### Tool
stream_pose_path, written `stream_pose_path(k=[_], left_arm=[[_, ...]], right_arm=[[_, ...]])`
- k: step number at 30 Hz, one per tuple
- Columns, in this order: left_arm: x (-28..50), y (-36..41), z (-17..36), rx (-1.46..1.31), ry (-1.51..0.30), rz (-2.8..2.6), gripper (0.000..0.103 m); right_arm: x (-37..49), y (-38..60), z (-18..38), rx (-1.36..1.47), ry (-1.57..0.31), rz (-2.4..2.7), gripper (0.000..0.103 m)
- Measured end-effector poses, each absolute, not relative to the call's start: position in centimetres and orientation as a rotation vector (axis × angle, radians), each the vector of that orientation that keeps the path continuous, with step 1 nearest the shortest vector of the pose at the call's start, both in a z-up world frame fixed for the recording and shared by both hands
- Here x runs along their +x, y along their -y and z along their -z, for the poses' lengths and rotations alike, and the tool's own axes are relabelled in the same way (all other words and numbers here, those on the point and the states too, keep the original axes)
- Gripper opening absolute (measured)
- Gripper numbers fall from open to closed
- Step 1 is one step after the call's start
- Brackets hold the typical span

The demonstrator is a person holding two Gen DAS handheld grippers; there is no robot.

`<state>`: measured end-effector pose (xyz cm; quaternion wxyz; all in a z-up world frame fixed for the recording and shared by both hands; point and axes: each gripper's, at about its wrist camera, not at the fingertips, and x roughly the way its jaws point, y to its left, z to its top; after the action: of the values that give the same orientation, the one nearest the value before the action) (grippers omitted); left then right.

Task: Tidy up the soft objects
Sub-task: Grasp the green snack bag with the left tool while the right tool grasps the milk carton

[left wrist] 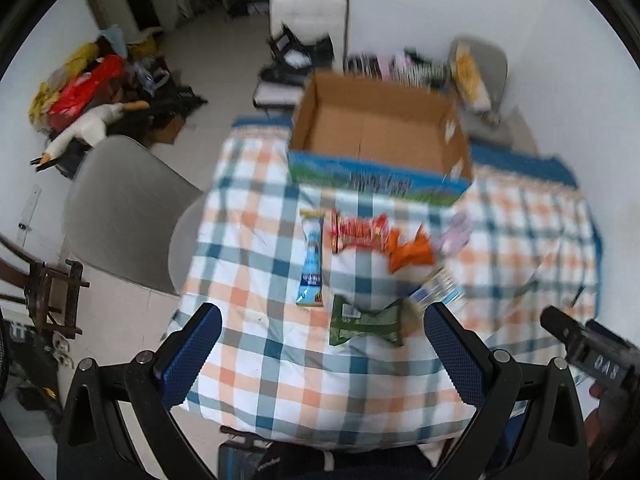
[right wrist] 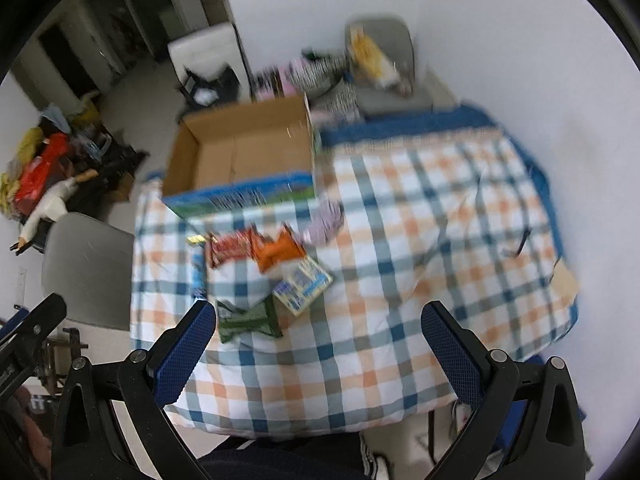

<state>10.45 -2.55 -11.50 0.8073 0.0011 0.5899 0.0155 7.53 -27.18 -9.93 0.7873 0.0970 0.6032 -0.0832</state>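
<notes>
A loose cluster of soft snack packets lies on the checked cloth of the table (left wrist: 280,380), just in front of an open, empty cardboard box (left wrist: 380,136): a green packet (left wrist: 364,322) nearest, a long blue packet (left wrist: 312,264) to its left, a red packet (left wrist: 358,232) and an orange packet (left wrist: 410,250) behind, a pale lilac packet (left wrist: 456,236) close to the box corner, and a blue-and-yellow packet (right wrist: 304,286) beside the green one. The left claw (left wrist: 322,354) is held wide open above the near edge of the table, nothing between its pads; the right claw (right wrist: 318,354) is likewise spread open and empty, slightly to the right of the cluster. The step in hand is judged to be the first pick, with the box presumably the destination. The green packet is best approached first, as nothing blocks it. It should be pinched across its crimped middle rather than its puffed end, so that the film is not slipped or burst, and neighbouring packets should be left undisturbed.
</notes>
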Motion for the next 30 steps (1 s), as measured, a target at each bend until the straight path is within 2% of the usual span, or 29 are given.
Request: stream_pose_path(k=[6, 9, 14, 18, 19, 20, 21, 23, 25, 30], left_arm=[[12.2, 5.6, 22.7, 0.249, -1.378, 0.119, 0.103], [12.1, 8.0, 27.7, 0.42, -1.422, 0.225, 0.103], [10.9, 12.4, 33.6, 0.776, -1.378, 0.381, 0.103], [10.8, 14.2, 36.7, 0.902, -1.37, 0.474, 0.102], [11.3, 14.4, 37.3, 0.894, -1.383, 0.49, 0.098], [11.6, 14.4, 37.5, 0.878, -1.399, 0.502, 0.085], [11.8, 14.4, 37.5, 0.845, -1.421, 0.52, 0.078], [13.0, 13.9, 37.4, 0.742, -1.485, 0.512, 0.056], [14.1, 13.0, 37.2, 0.605, -1.547, 0.482, 0.046], [17.2, 7.9, 37.9, 0.136, -1.693, 0.272, 0.046]], right_arm=[[11.7, 29.1, 25.0, 0.321, -1.561, 0.145, 0.103], [12.3, 30.1, 29.8, 0.346, -1.633, 0.153, 0.103], [12.0, 31.8, 35.0, 0.323, -1.718, 0.195, 0.103], [11.6, 32.9, 36.7, 0.314, -1.756, 0.202, 0.103], [11.5, 33.0, 37.0, 0.312, -1.764, 0.204, 0.103], [11.6, 33.1, 37.3, 0.32, -1.767, 0.201, 0.103], [11.6, 33.2, 37.4, 0.317, -1.77, 0.21, 0.101], [11.8, 33.6, 37.6, 0.34, -1.763, 0.206, 0.101], [12.2, 33.8, 37.8, 0.393, -1.76, 0.181, 0.101], [13.4, 33.1, 38.6, 0.465, -1.761, 0.143, 0.101]])
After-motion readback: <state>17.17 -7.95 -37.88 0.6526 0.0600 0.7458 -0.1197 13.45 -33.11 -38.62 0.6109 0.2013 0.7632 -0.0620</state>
